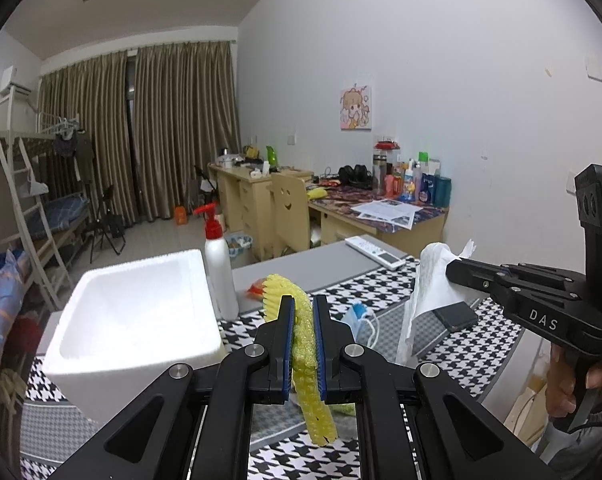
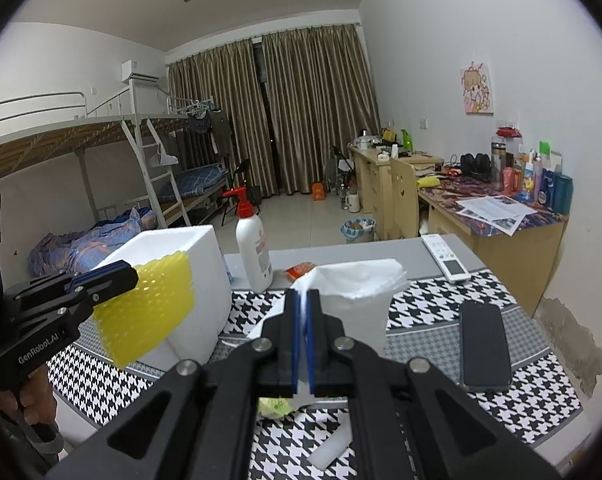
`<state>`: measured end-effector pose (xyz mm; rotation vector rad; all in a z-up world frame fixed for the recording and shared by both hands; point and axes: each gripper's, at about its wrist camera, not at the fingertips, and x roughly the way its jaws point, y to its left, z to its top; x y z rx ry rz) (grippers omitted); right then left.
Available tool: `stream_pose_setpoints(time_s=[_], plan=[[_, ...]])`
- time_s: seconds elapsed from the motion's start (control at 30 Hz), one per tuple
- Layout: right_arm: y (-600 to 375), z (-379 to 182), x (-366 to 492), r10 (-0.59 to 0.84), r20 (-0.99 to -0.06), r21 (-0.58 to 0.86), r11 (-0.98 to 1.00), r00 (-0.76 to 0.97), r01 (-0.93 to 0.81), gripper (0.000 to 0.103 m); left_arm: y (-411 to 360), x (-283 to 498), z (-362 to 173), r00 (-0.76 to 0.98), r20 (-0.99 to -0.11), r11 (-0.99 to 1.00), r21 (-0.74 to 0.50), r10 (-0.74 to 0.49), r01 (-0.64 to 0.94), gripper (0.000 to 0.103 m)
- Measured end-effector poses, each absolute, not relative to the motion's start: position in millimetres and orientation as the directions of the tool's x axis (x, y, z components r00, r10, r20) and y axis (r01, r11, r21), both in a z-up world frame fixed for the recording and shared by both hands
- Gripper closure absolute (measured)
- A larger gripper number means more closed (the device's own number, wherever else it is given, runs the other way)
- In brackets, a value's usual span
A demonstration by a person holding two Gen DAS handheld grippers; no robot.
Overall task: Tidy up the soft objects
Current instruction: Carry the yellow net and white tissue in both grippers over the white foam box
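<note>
Left tool (image 1: 303,338): fingers pressed nearly together, pinching a yellow foam fruit net (image 1: 305,356) that hangs limp below the pads. The net is held in the air just right of the white polystyrene box (image 1: 133,320), the landmark here; the lifted, box-side position suggests the box is the intended container for the soft items, though nothing is visible inside it.

Right tool (image 2: 303,344): fingers closed to a thin gap, gripping the edge of a white tissue sheet (image 2: 357,292), which stands up ahead of the pads, well right of the box. Holding each piece by one edge lets it drape freely clear of the bench (image 2: 421,312).

Beyond the tools, on the houndstooth-covered bench: a red-capped pump bottle (image 2: 255,254) stands just right of the box; a face mask (image 1: 359,316) lies further right; a black phone (image 2: 485,346) and a white remote control (image 2: 447,258) lie well right of the box.
</note>
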<state>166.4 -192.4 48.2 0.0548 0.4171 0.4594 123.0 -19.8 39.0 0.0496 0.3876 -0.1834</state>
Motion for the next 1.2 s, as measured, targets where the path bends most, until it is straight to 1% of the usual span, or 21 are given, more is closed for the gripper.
stream_pose_setpoints(time_s=[0.63, 0.93, 1.2], plan=[[-179, 76, 176, 0.451, -0.334, 0.113, 0.891, 0.828, -0.44, 0.098, -18, 141, 70, 0.929, -0.338, 0.984, 0.031, -0.154, 0.174, 0.093], [-168, 91, 182, 0.464, -0.311, 0.092, 0.883, 0.829, -0.459, 0.098, -10, 145, 89, 0.946, -0.296, 0.988, 0.036, -0.133, 0.151, 0.093], [-154, 101, 190, 0.489, -0.298, 0.083, 0.869, 0.82, -0.488, 0.098, 7, 146, 100, 0.96, -0.271, 0.995, 0.046, -0.067, 0.083, 0.093]])
